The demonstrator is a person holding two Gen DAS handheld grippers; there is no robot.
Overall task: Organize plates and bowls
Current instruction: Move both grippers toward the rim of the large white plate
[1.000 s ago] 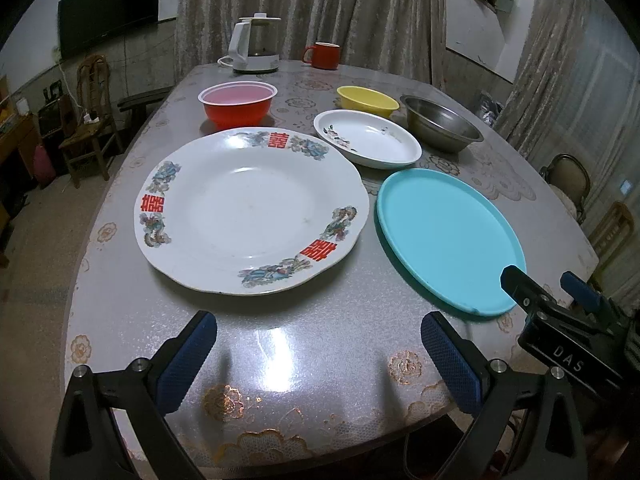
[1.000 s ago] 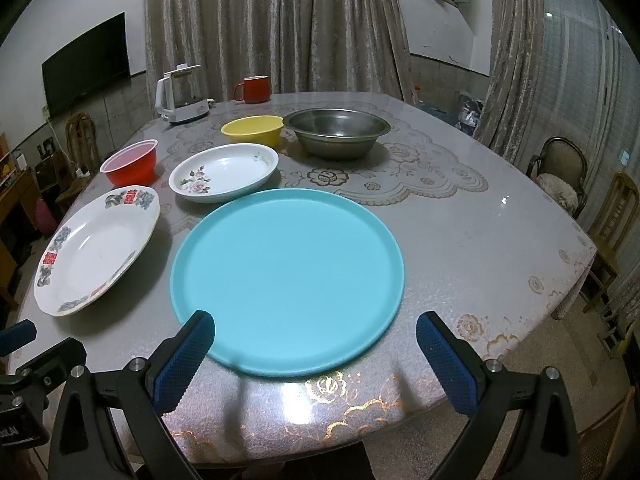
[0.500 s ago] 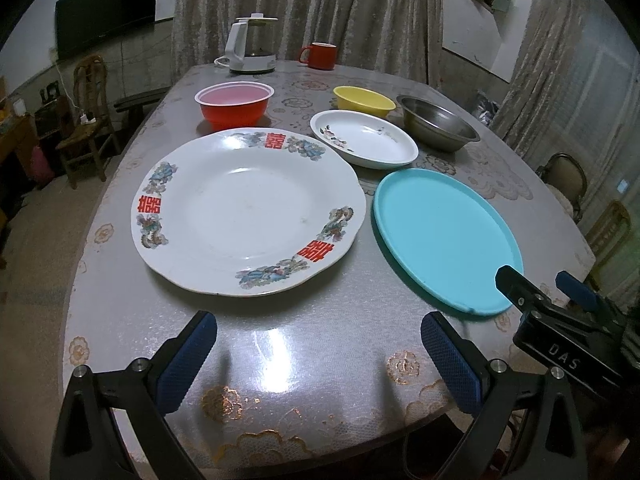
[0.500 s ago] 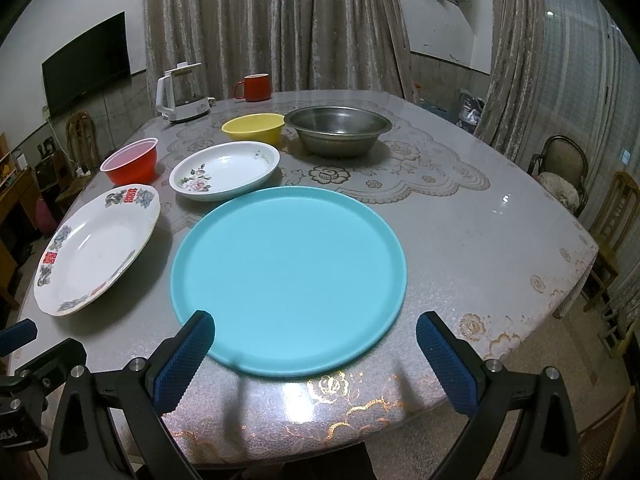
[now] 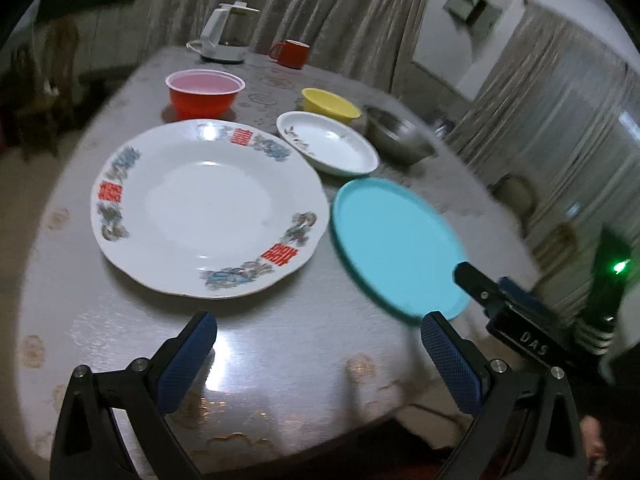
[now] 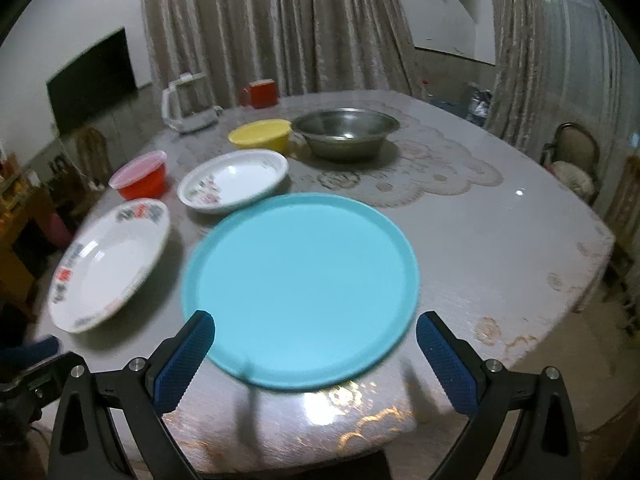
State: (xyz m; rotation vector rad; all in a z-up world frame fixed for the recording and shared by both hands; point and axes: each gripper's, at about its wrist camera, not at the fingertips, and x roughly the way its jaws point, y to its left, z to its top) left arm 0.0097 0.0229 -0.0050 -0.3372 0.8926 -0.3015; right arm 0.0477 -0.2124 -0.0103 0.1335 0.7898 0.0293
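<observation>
In the left wrist view, the left gripper hung over the near table edge, jaws spread wide and empty, aimed at the near rim of the white plate, which lay flat at left of the teal plate, the two rims just beside each other. Judged from this, nothing was stacked yet and the step in hand was an approach to a first plate; done well, one finger would slide under the raised rim and the other come down on top, since a flat plate offers no other hold. Farther off sat the red bowl, the yellow bowl, the small dish and the steel bowl, all apart. The right gripper showed at the right edge, low beside the teal plate. In the right wrist view, the right gripper stood level, jaws released and straddling the teal plate's near rim without touching it; both views were blurred. A kettle and red mug stood at the far side, clear of the work.
</observation>
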